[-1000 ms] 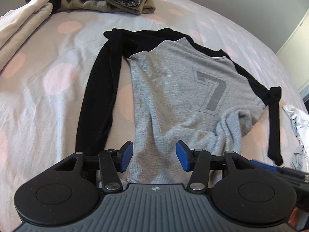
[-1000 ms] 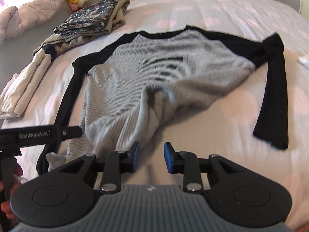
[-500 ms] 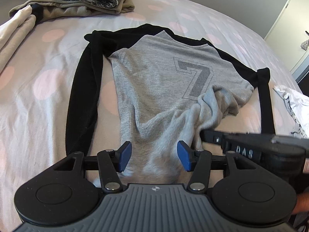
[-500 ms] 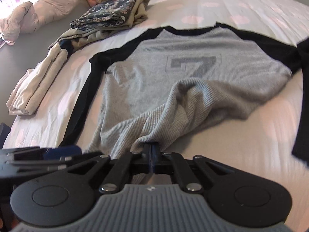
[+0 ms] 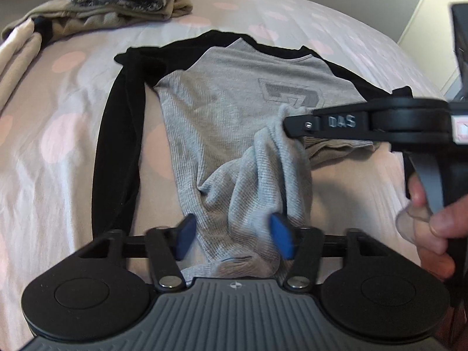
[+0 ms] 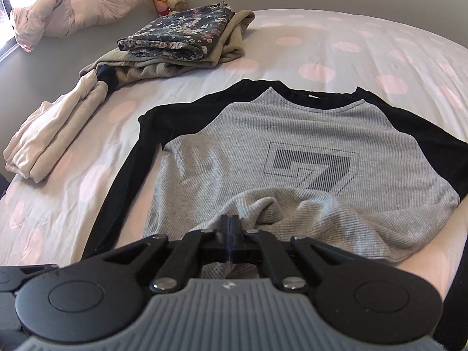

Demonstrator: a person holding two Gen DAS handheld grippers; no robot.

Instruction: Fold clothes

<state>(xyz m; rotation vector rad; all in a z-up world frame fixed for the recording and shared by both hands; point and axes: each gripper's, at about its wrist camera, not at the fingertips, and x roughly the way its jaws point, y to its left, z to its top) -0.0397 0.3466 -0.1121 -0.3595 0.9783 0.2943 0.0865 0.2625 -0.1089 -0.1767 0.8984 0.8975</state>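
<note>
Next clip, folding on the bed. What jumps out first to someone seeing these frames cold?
The grey shirt with black sleeves and a big 7 lies spread across the middle of the dotted bed, its hem bunched up. The right tongs are shut on that bunched hem, while the left tongs stand open around more of it. Folded clothes sit stacked at the far left.

Right hand-held gripper [image 6: 231, 228] clamped — shirt hem [image 5: 289, 134] lifted.
</note>
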